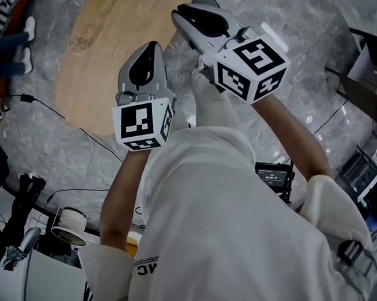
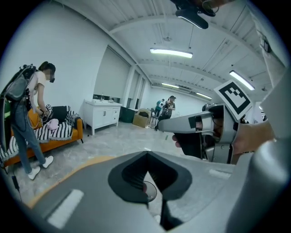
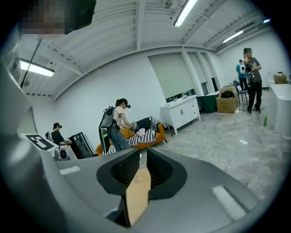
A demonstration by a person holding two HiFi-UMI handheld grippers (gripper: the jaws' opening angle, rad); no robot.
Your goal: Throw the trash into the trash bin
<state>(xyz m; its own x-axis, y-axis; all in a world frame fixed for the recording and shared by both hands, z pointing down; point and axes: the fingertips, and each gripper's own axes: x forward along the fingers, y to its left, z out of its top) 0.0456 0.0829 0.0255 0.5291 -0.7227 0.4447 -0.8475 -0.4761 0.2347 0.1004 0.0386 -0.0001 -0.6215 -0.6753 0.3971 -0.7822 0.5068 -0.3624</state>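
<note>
Both grippers are raised in front of my chest, above the floor. In the head view my left gripper points away from me over the edge of the wooden table. Its jaws meet at the tips with nothing visible between them. My right gripper is higher and further right, and from the left gripper view it shows side-on. Only a thin slit remains at its tips, and I see nothing held there. No trash and no trash bin are visible in any view.
Grey marble floor surrounds the oval table. Cables and a stand with a white lamp lie to my left, a small screen to my right. Further off are an orange sofa with a person, a white cabinet and people.
</note>
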